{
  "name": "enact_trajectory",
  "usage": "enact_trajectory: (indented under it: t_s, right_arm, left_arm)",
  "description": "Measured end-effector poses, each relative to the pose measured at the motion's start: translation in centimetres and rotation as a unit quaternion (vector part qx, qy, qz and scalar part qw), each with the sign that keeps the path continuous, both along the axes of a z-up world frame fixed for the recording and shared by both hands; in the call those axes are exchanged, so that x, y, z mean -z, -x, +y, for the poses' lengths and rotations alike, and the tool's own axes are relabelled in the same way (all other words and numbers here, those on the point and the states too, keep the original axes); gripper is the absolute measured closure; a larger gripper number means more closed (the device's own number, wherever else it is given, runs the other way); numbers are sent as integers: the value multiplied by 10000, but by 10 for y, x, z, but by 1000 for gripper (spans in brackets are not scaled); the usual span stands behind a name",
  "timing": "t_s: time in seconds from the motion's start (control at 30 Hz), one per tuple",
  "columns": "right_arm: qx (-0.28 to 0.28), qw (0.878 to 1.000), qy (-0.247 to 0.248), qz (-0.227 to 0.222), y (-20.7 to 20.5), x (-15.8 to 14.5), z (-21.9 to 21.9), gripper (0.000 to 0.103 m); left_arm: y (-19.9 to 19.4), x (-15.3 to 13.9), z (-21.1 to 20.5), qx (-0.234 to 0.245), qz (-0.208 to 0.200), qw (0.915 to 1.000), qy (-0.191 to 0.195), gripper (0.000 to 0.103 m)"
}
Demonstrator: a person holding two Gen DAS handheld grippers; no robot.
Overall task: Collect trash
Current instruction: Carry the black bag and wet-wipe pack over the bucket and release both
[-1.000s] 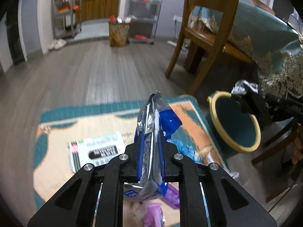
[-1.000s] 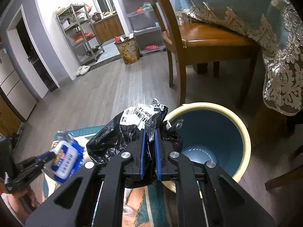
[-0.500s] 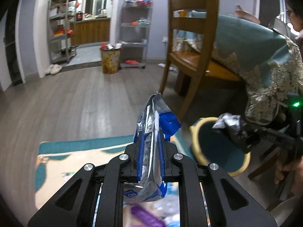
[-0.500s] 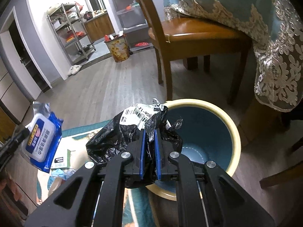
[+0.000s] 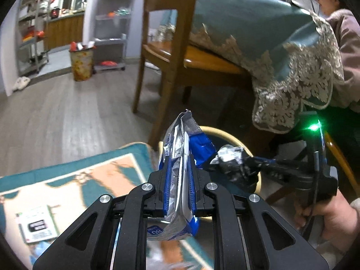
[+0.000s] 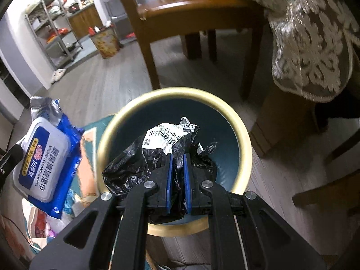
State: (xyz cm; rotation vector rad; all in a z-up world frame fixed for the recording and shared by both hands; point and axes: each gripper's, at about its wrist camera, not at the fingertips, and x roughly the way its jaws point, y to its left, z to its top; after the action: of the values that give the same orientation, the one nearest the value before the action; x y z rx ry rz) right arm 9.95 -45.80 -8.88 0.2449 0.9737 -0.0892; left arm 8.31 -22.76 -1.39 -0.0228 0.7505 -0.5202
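Chair (image 6: pixel 191 15) behind bin (image 6: pixel 243 139), rug (image 5: pixel 74 175) beside, draped tablecloth (image 5: pixel 292 72) above

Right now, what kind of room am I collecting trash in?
Probably a home dining area: a wooden chair at a table with a lace-trimmed tablecloth, and storage shelves beyond, likely by the kitchen.
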Motion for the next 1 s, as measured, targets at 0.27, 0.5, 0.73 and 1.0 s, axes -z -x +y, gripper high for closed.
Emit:
enact_trajectory:
  t_s: [0.27, 0.5, 0.73, 1.0]
  right_arm:
    - [107, 9997, 69, 226, 0, 17, -7, 94]
    - [90, 9997, 143, 179, -3, 17, -4, 94]
    - [70, 9996, 239, 90, 0, 14, -1, 94]
    - [37, 9997, 206, 141, 2, 15, 2, 93]
  left_arm:
    - [-15, 24, -31, 149, 68, 9998, -76, 88]
    - [-21, 32, -29, 142, 202, 9997, 28, 88]
    - [-19, 34, -30, 210, 214, 9995, -44, 88]
    - [-15, 35, -37, 467, 221, 9987, -38, 88]
